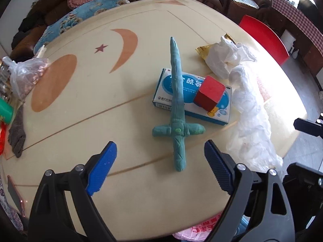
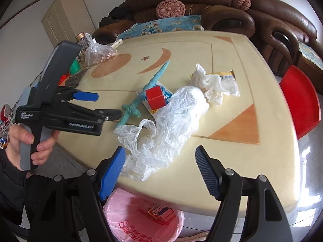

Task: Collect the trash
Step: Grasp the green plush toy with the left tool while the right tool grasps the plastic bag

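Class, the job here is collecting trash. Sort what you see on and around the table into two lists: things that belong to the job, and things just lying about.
Belongs to the job:
crumpled clear plastic bag
crumpled white tissue
yellow wrapper
pink-lined trash bin

Just lying about (likely):
teal clay sword
red cube
medicine box
bag of nuts
red stool

- Looks like someone's living room at home: big brown leather sofa (image 2: pixel 252 18) with crocheted pink cushions (image 2: pixel 170 9)
- cream table (image 2: pixel 222 46) with moon and star inlay
- red plastic stool (image 2: pixel 300 100), pale cabinet (image 2: pixel 64 18) in the corner
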Demonstrator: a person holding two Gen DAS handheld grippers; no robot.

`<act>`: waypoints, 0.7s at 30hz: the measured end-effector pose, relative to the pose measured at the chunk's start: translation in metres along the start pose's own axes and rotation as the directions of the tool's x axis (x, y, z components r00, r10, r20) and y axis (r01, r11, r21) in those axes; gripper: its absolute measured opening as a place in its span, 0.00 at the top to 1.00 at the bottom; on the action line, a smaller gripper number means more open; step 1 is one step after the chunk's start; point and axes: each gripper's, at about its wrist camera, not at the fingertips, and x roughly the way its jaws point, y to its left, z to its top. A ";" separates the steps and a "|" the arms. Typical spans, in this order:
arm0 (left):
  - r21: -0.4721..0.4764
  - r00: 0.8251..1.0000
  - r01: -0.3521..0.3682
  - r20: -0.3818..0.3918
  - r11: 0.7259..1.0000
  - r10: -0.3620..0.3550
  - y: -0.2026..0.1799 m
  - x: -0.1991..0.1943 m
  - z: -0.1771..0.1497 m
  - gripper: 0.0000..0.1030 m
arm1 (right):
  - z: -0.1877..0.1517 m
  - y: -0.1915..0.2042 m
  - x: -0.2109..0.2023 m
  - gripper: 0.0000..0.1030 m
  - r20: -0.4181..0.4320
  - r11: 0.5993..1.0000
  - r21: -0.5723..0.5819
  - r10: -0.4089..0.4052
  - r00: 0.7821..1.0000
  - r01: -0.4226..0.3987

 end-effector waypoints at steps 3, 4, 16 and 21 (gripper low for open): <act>0.061 0.999 0.030 -0.013 0.998 -0.029 -0.005 0.011 0.005 0.16 | -0.002 -0.002 0.009 0.32 -0.005 1.000 0.003 0.005 1.000 -0.005; 0.087 0.999 0.036 -0.020 0.996 -0.035 -0.006 0.014 0.007 0.16 | -0.002 -0.002 0.012 0.32 -0.008 1.000 0.000 0.005 1.000 -0.005; 0.124 0.989 0.133 -0.078 0.983 -0.124 -0.004 0.052 0.005 0.16 | 0.004 -0.006 0.032 0.32 -0.017 1.000 0.007 0.030 0.999 -0.030; 0.147 0.988 0.149 -0.070 0.978 -0.140 -0.009 0.054 0.007 0.16 | 0.006 -0.014 0.039 0.32 -0.016 0.999 0.027 0.026 1.000 -0.025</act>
